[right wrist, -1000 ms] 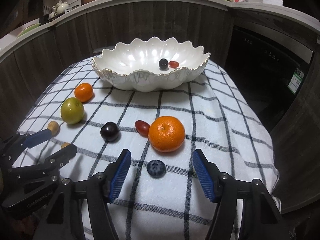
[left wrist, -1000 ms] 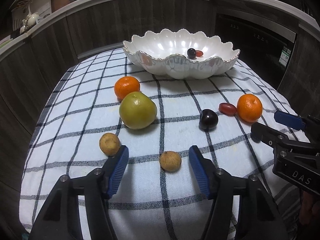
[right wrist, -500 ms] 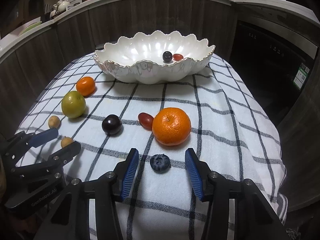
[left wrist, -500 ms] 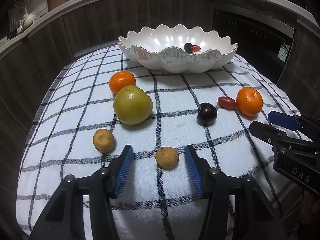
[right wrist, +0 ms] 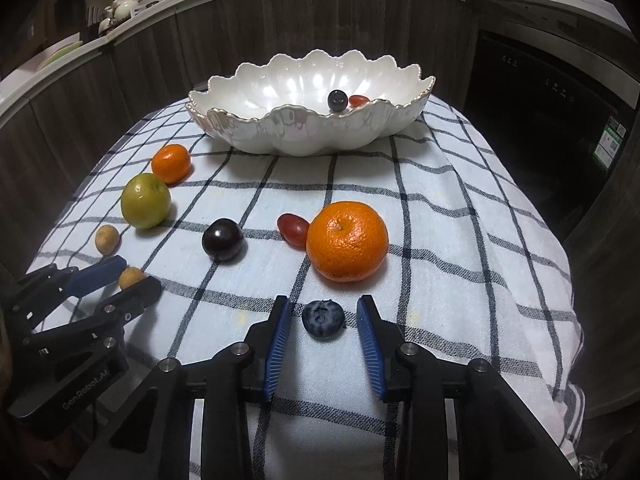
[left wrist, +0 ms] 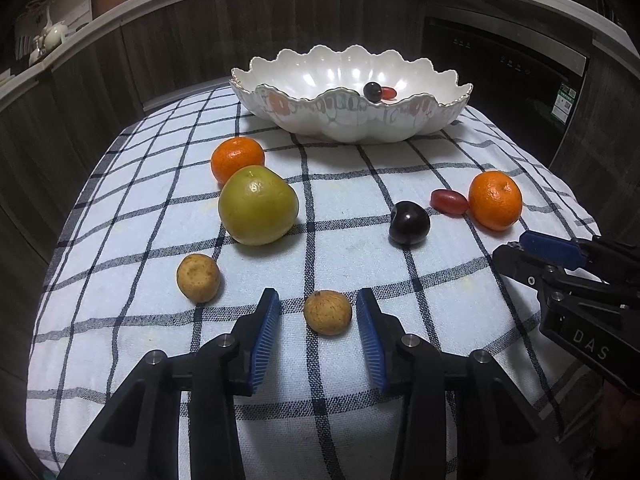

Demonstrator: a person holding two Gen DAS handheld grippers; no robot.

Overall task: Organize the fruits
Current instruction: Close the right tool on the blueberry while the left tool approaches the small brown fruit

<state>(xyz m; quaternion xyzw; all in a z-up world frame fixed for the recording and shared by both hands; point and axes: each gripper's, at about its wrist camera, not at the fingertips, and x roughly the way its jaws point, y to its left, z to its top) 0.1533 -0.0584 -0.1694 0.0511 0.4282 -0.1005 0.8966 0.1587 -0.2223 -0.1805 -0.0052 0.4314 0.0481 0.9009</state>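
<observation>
A checked cloth covers the table, and dark wood cabinets curve close behind its far edge. At the far edge of the cloth stands a white scalloped bowl holding a dark berry and a red grape. Toward the left edge lies a green apple, with a small orange touching it on the bowl side. Toward the right edge sits a second orange, a red grape tomato just beside it and a dark plum a little further left. A brown longan lies near the apple on the near side.

The left gripper has just been narrowing; another longan lies between its blue pads with a gap on each side, nothing crowding it. The right gripper, near the front edge, has also just been closing, and a blueberry sits between its pads, not yet pinched. The second orange stands just beyond the blueberry, close ahead of the right gripper.
</observation>
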